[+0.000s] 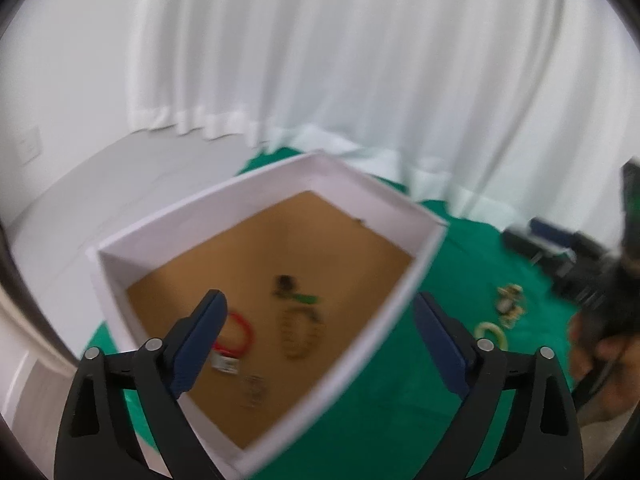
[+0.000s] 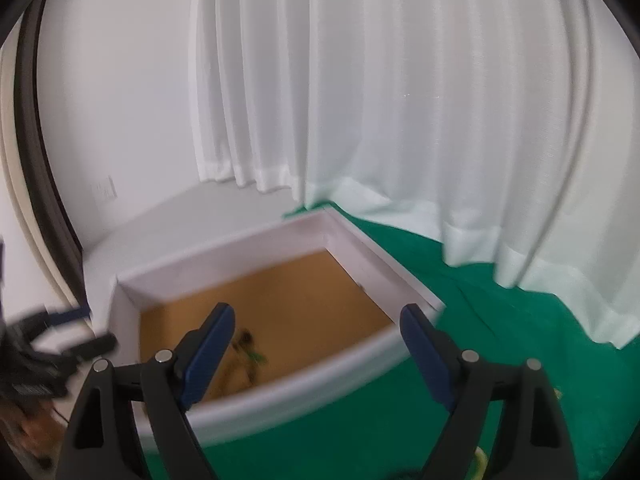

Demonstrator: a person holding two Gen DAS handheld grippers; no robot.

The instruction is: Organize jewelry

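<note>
A white box (image 1: 224, 204) with a brown floor sits on a green cloth (image 1: 380, 380). Inside lie a red ring (image 1: 240, 332), a brown beaded bracelet (image 1: 298, 332), a dark piece with a green tag (image 1: 292, 290) and small silver pieces (image 1: 240, 376). A pale yellow ring (image 1: 492, 334) and a gold cluster (image 1: 510, 300) lie on the cloth to the right. My left gripper (image 1: 320, 340) is open and empty above the box's near corner. My right gripper (image 2: 316, 344) is open and empty over the box (image 2: 224, 252) near its front wall.
White curtains (image 1: 340, 60) hang behind the cloth. A grey floor (image 1: 100, 200) runs to the left. Dark equipment (image 1: 560, 248) stands at the right of the left wrist view. The other gripper and a hand (image 2: 40, 352) show at the left of the right wrist view.
</note>
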